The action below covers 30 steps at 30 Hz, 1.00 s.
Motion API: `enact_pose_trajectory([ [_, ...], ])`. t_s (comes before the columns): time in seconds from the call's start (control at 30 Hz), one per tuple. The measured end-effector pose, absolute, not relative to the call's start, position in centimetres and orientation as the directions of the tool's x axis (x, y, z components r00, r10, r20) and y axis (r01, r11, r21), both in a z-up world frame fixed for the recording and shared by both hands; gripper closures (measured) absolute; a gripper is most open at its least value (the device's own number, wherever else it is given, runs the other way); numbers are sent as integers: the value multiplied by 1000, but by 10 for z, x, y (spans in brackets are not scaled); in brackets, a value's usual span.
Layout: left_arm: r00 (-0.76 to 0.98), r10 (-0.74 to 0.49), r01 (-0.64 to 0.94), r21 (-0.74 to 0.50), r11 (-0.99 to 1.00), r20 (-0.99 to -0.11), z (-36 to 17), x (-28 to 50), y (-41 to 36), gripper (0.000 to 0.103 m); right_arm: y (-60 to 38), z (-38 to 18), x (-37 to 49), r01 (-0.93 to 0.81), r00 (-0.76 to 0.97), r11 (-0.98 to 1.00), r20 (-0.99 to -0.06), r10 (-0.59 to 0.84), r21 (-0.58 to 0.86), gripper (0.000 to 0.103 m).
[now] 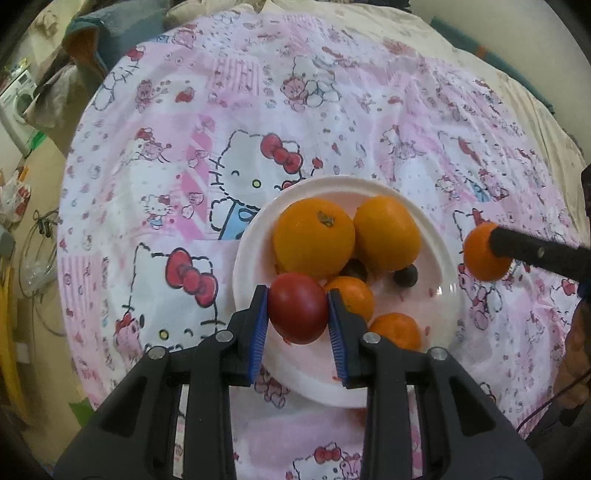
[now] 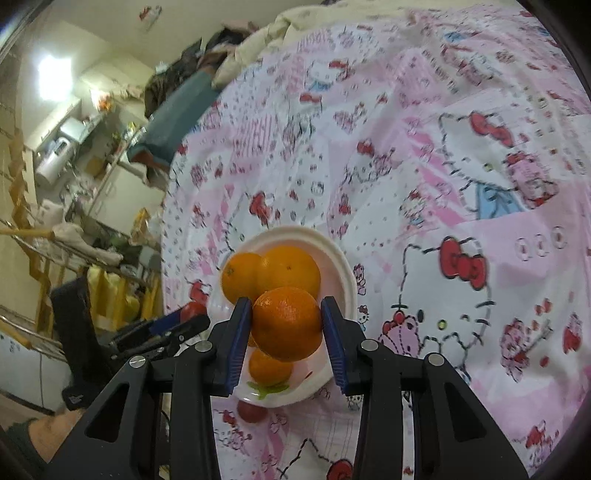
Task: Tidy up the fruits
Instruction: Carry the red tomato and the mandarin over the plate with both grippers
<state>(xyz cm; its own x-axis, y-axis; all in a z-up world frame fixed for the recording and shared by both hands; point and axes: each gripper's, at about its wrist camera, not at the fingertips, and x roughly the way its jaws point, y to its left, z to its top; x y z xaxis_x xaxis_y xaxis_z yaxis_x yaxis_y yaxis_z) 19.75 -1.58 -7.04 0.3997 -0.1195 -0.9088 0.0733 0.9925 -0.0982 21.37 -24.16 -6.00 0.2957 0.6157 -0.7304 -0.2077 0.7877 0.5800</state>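
Left hand-held gripper (image 1: 297,314): clamped on a red fruit (image 1: 297,308), both blue pads pressed to its sides, held above the near part of the white plate (image 1: 448,269).
Right hand-held gripper (image 2: 286,325): clamped on a small orange (image 2: 287,323), pads on either side, held above the plate's near right part in the right wrist view; in the left wrist view this same fruit sits well to the right of the plate, over the bedsheet (image 1: 147,221).
Near fruits on plate: two small oranges, one (image 1: 351,297) just right of the red fruit, another (image 1: 395,330) nearer the plate's near right rim.
Dark fruits: two small dark round ones (image 1: 405,276) near the plate's middle, partly hidden behind the oranges.
Large oranges: two side by side at the plate's far half, the left one (image 1: 314,236) showing its stem scar, the right one (image 1: 387,233) touching it.
Stray fruit: a small red one (image 2: 251,411) lies on the sheet just outside the plate's near rim, seen from the right wrist.
Surface: a bed covered in a pink and white cartoon-cat print sheet.
Far: cream bedding (image 1: 369,22) bunched at the bed's far edge; a cluttered room beyond, blurred.
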Motion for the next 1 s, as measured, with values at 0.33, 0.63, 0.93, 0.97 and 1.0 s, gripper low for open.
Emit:
enact_pose_trajectory([
  [0.33, 371, -133, 81, -110, 991, -919, -84, 202, -24, 76, -234, -86, 212, -186, 244, 802, -764, 597, 568, 62],
  [0.63, 379, -140, 54, -129, 990, -915, -86, 206, -23, 75, -235, -91, 209, -174, 236, 818, -783, 575, 548, 62],
  [0.93, 379, -137, 45, -130, 991, -915, -86, 208, -24, 75, -237, -93, 207, -169, 233, 819, -785, 574, 549, 60],
  [0.97, 379, -136, 45, -129, 991, -915, -86, 208, -24, 75, -238, -93, 207, -168, 232, 819, -785, 574, 549, 60],
  [1.0, 379, -136, 47, -128, 991, -915, -86, 208, -24, 75, -237, -93, 207, -169, 233, 819, -786, 573, 548, 60],
])
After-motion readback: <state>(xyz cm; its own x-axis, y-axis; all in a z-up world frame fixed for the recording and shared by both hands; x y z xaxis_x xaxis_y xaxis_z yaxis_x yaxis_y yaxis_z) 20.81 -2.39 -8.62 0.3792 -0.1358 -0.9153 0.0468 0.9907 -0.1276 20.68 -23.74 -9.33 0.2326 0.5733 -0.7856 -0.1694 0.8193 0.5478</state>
